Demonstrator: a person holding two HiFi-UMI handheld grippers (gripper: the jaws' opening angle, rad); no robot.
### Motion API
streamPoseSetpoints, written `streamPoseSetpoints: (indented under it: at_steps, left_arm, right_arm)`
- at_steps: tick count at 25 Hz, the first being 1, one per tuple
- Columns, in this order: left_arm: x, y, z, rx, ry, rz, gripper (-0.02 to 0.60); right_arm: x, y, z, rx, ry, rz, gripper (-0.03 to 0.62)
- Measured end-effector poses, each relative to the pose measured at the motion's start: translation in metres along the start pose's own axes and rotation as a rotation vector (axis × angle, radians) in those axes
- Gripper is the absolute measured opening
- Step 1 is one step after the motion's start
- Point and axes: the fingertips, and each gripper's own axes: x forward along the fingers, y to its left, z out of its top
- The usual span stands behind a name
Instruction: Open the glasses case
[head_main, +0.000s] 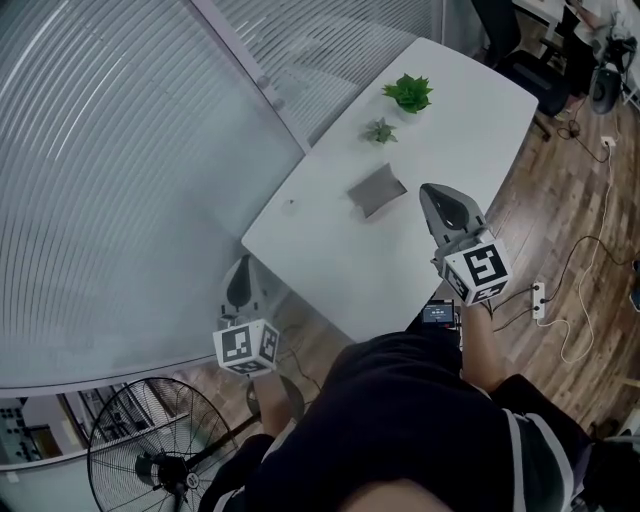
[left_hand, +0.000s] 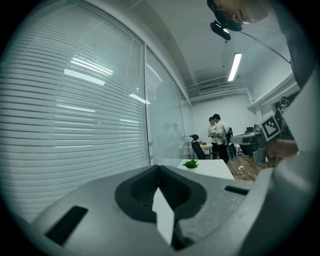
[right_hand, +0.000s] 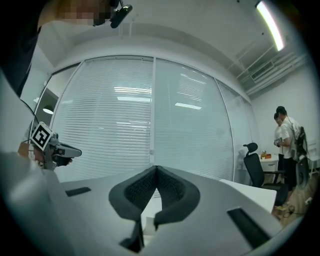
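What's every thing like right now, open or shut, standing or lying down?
Grey glasses case: lying on the white table, no gripper holding it; open or closed, too small to tell.
Left gripper: shut, empty.
Right gripper: shut, empty.
Bigger green plant: upright.
Smaller green plant: upright.
Black floor fan: standing.

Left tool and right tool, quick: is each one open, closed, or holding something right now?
Left tool: closed, nothing held.
Right tool: closed, nothing held.

right gripper (right_hand: 156, 169): jaws pressed together, nothing in them | below: white table (right_hand: 252, 194) | far left: left gripper (right_hand: 64, 150) | behind: window blinds (right_hand: 125, 125) | right: black chair (right_hand: 254, 167), two people (right_hand: 286, 135) standing
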Motion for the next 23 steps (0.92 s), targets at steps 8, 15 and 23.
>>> streamPoseSetpoints:
  at_steps: [8,15,23]
  left_arm:
    - [0.0,0.0055,-0.001,-0.016,-0.004,0.02,0.0]
    - [-0.0024,0.0061,0.001,-0.019,-0.011,0.016,0.0]
    - [-0.0007,0.0036,0.0026,-0.021,-0.014,0.015,0.0]
  right_arm:
    - [0.0063,0.0028,-0.0009,0.0,0.005,0.026,0.015]
    - [0.0053,0.0039,0.0035,-0.009,0.002,0.02,0.015]
    - [0.0046,0.0052,0.0021,-0.018,0.005,0.024,0.015]
